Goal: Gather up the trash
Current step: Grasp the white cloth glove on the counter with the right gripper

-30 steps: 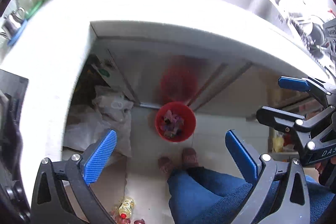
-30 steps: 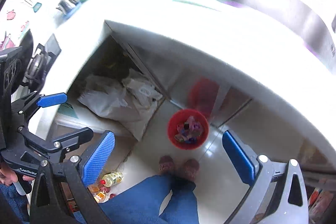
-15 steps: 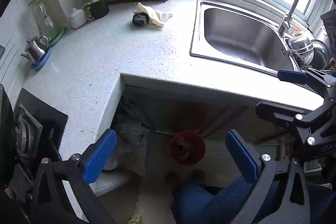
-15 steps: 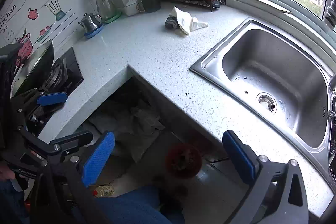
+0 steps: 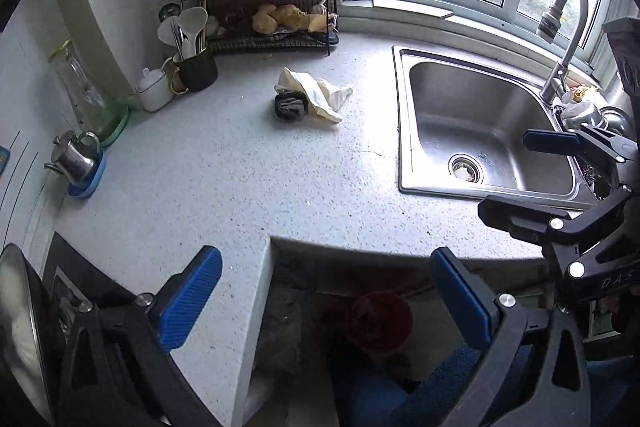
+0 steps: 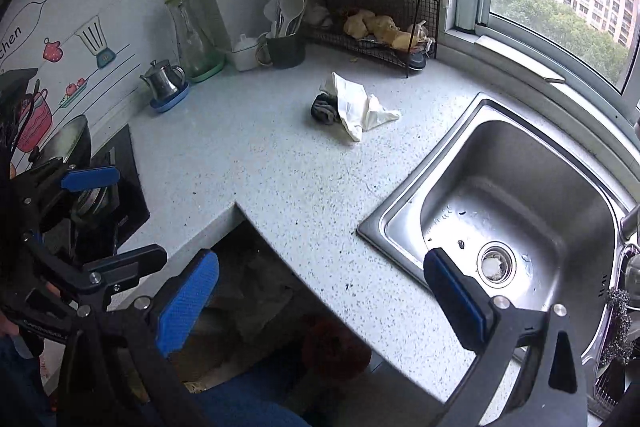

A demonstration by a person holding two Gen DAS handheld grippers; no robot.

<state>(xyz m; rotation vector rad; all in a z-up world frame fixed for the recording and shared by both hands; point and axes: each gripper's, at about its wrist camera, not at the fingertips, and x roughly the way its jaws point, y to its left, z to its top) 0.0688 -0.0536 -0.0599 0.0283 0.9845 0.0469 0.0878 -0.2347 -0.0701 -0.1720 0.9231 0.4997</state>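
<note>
On the speckled countertop (image 5: pixel 224 163), toward the far side and just near of the wire rack (image 5: pixel 272 15), a crumpled white wrapper (image 5: pixel 316 95) is lying against a dark wad (image 5: pixel 290 107); the two are touching. Both appear to be the remaining trash on the surface. Neither gripper is holding anything: the left gripper (image 5: pixel 326 303) is hovering at the near edge with its jaws spread wide and empty, and the right gripper (image 6: pixel 320 301) is doing the same beside the sink (image 6: pixel 516 195). Below the counter cutout, a red bin (image 5: pixel 378 321) is sitting on the floor in shadow; its contents cannot be made out. Judged from this layout, collection is not yet finished: the wrapper and wad are waiting to be picked up and carried to the bin. A pale scrap is also sitting in the sink drain (image 6: pixel 494 265).
</note>
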